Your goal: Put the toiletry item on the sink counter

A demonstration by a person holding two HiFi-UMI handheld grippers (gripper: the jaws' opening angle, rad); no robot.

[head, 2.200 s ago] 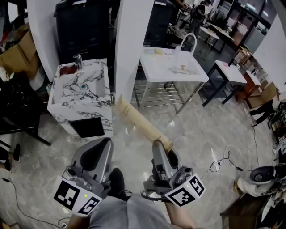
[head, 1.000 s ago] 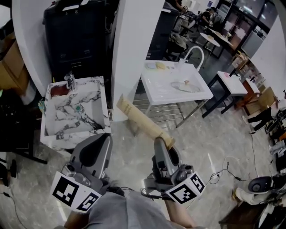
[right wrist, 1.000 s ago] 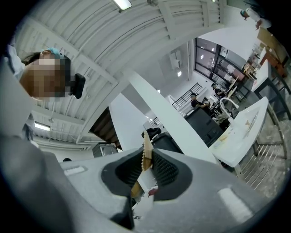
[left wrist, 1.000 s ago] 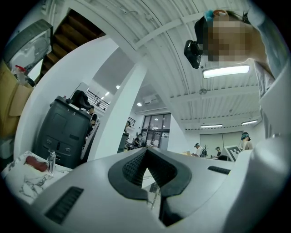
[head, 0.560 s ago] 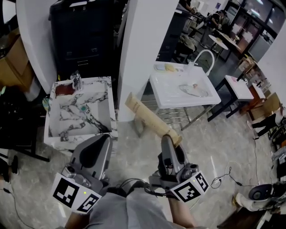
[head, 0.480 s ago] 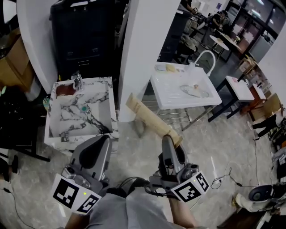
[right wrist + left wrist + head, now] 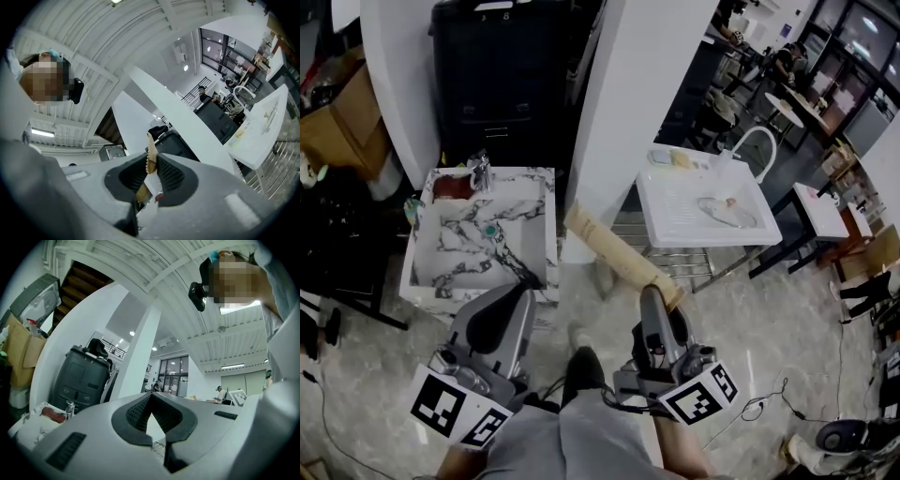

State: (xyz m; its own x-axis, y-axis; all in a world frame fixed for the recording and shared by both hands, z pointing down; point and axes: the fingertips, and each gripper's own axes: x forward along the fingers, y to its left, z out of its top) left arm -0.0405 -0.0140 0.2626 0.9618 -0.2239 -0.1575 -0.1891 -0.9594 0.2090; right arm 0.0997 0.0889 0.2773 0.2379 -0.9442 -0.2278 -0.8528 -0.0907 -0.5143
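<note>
My right claw (image 7: 652, 295) clamps the tan tube (image 7: 605, 248).
My left claw (image 7: 514, 298) is closed, empty; marble sink (image 7: 549, 217) ahead.

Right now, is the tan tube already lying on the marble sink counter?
No, the right gripper holds the tan tube clamped between its jaws, off the marble sink counter.

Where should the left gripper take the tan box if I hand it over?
Probably mid-length, from its left side, jaws across its thin width. The tan box is long and slim, and the right gripper pinches only its near end, so the middle span is free. The left gripper is shut; open it first.
</note>
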